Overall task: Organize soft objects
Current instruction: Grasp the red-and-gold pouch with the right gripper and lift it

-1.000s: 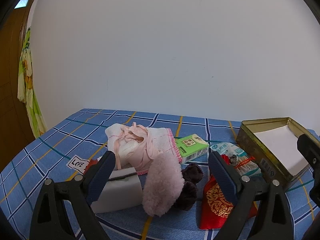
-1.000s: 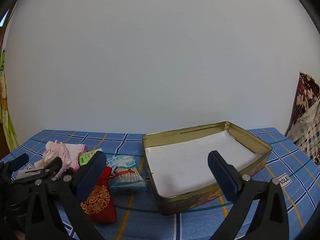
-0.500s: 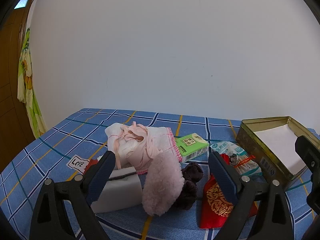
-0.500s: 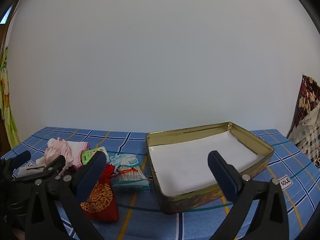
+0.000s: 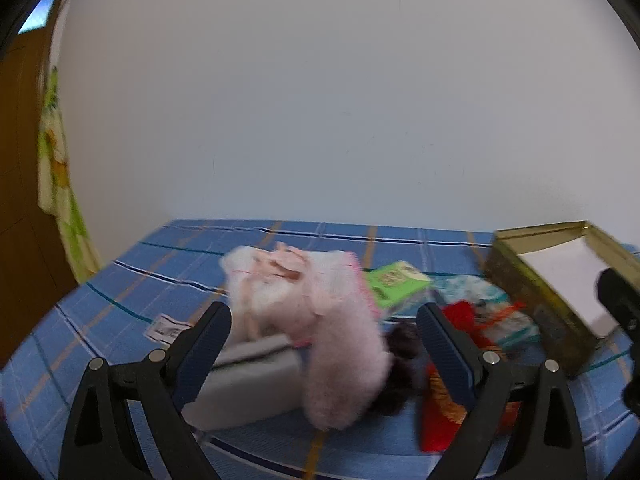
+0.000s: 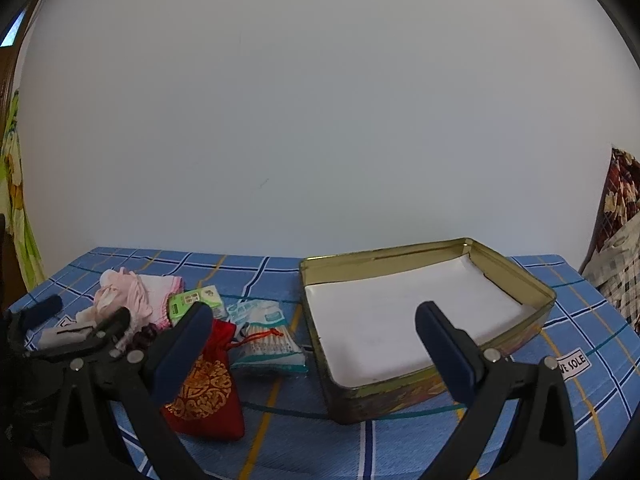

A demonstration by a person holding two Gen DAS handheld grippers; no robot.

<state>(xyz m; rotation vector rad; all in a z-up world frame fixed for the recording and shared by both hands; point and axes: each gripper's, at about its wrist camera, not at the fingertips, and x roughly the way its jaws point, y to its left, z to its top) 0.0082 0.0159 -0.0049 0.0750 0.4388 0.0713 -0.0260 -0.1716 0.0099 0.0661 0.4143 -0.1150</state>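
On the blue checked cloth (image 6: 280,432), our wide-open left gripper (image 5: 324,344) has neared the fluffy pink pile (image 5: 344,356) (left of the tin (image 6: 516,280)); nothing grasped yet.

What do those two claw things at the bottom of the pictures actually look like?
Both look alike. The left gripper and the right gripper each have two black plastic arms that spread in a V, with triangular cut-outs and small silver bolt heads. The jaws end in dark blue ribbed pads. No cables, sleeves or printed markings show.
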